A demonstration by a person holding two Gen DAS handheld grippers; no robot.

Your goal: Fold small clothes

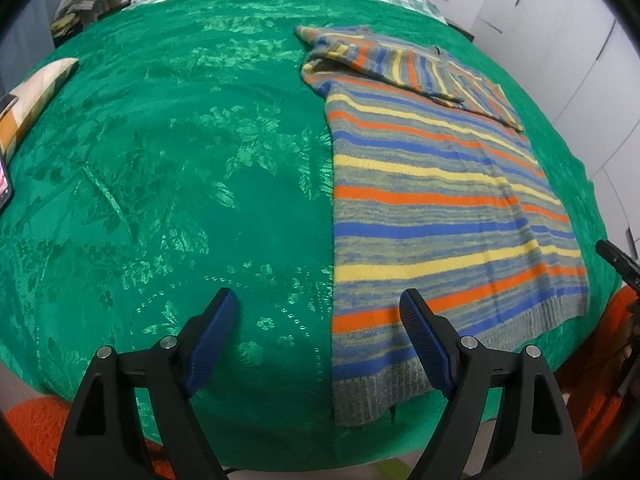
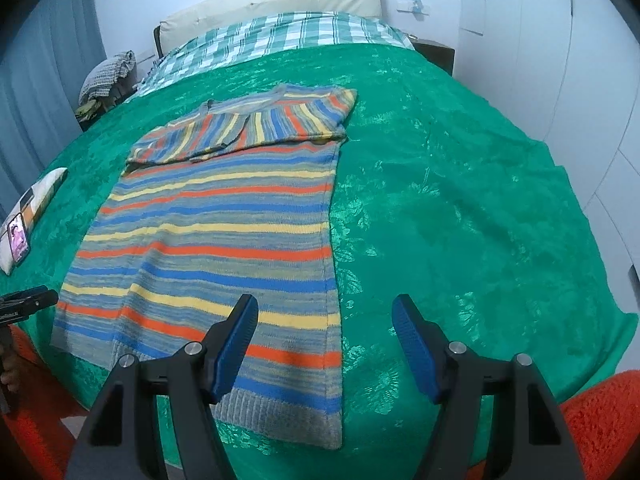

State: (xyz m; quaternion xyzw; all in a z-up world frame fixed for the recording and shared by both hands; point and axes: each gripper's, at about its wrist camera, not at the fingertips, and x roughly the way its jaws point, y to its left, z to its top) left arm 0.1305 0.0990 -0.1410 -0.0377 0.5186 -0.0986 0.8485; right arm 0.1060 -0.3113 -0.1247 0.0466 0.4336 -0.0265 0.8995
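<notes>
A striped knit sweater (image 1: 440,208) in grey, blue, yellow and orange lies flat on the green bedspread (image 1: 180,160), with both sleeves folded across its chest at the far end. It also shows in the right wrist view (image 2: 216,232). My left gripper (image 1: 318,308) is open and empty, hovering over the sweater's near left hem corner. My right gripper (image 2: 325,314) is open and empty, hovering over the sweater's near right hem corner. The right gripper's tip (image 1: 616,260) shows at the right edge of the left wrist view, and the left gripper's tip (image 2: 28,300) at the left edge of the right wrist view.
A checked green-and-white blanket (image 2: 280,36) and a cream pillow (image 2: 272,4) lie at the bed's head. A patterned cushion (image 2: 40,196) with a phone (image 2: 18,236) rests at the bed's left side. White wardrobe doors (image 2: 560,60) stand on the right.
</notes>
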